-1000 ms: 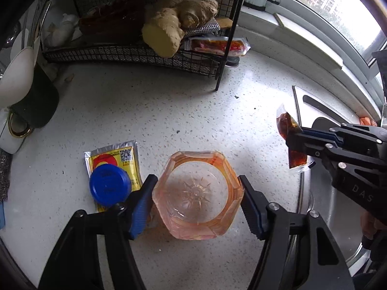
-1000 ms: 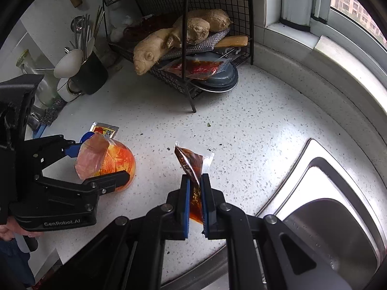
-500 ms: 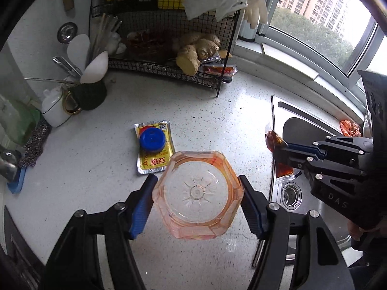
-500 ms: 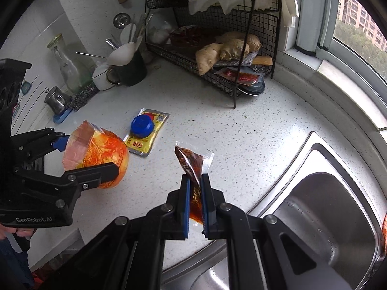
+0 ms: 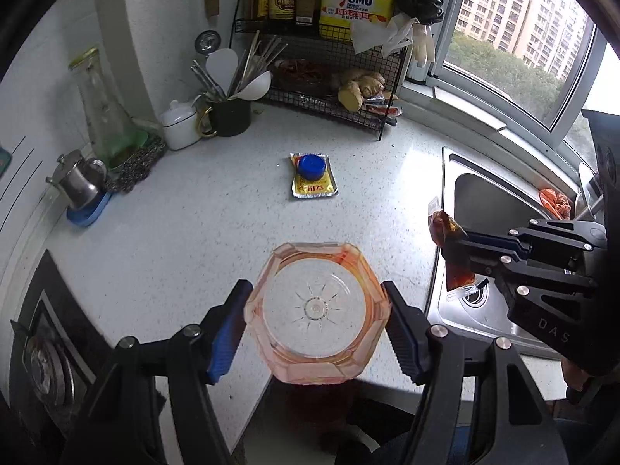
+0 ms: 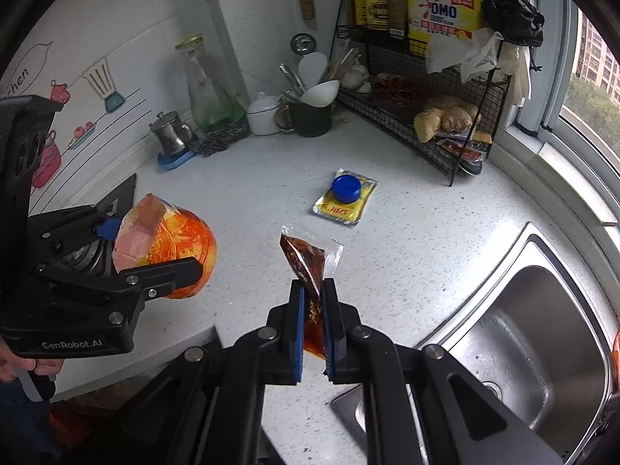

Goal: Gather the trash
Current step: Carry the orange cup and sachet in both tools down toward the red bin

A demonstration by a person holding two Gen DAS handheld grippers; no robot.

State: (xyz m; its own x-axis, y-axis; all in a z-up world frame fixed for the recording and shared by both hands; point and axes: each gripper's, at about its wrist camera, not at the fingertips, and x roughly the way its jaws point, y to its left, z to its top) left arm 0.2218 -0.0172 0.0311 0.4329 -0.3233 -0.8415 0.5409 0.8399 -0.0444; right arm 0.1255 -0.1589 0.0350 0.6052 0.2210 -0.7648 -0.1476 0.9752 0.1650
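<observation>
Left gripper (image 5: 316, 319) lifted above the near edge of the white speckled stone surface (image 5: 193, 232), blue-padded fingers (image 5: 226, 333) clamped on either side of a clear orange-stained octagonal plastic cup (image 5: 316, 312), seen base-on from the left wrist. From the right wrist, same cup (image 6: 166, 250) shown tilted on its side, crinkled orange printed wrap around it, held clear of the surface.

Right gripper (image 6: 313, 317) held up over the surface beside the stainless steel sink (image 6: 523, 348), fingers (image 6: 294, 321) pressed nearly together, pinching a dark red-brown sauce sachet (image 6: 308, 263) by its lower half, clear torn top edge sticking up. Same sachet (image 5: 445, 232) visible in the left view, hanging over the sink's left rim.

Left on the surface, well apart from both grippers: flat yellow foil seasoning packet (image 6: 345, 203) with a round blue plastic bottle cap (image 6: 345, 189) resting on top of it. Behind, black wire rack (image 6: 426, 116) with ginger root on its lower shelf and a yellow detergent jug above.
</observation>
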